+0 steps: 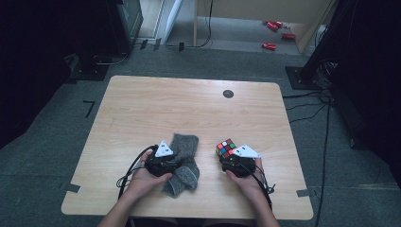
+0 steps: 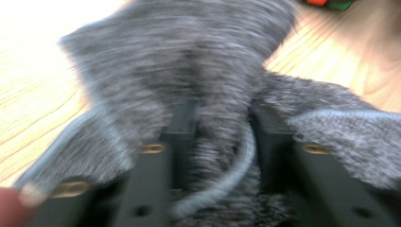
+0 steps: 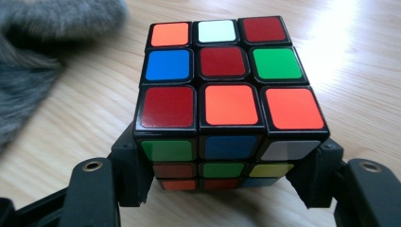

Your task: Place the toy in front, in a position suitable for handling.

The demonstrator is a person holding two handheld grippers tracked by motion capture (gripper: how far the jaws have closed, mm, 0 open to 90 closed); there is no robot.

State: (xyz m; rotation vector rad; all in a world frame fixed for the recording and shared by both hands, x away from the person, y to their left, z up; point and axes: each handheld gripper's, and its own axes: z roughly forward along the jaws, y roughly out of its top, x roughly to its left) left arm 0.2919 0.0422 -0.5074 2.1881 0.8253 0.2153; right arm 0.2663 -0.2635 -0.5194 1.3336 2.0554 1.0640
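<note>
A grey knitted sock (image 1: 186, 145) lies crumpled on the wooden table (image 1: 165, 104) near its front edge. My left gripper (image 1: 176, 161) is shut on a fold of it; in the left gripper view the sock (image 2: 179, 56) bunches between the two black jaws of the left gripper (image 2: 222, 130). To the right sits a scrambled colour cube (image 1: 226, 147). My right gripper (image 1: 228, 157) is shut on it from the near side. In the right gripper view the cube (image 3: 222, 94) rests on the table with the right gripper (image 3: 222, 177) clamping its lower sides, and the sock (image 3: 28, 56) shows at the far left.
A small black round disc (image 1: 228, 93) sits in the tabletop near the far edge. Beyond the table, red objects (image 1: 274, 28) lie on the floor by a wooden frame. Cables (image 1: 326, 118) run along the floor at the right, and dark equipment stands at both sides.
</note>
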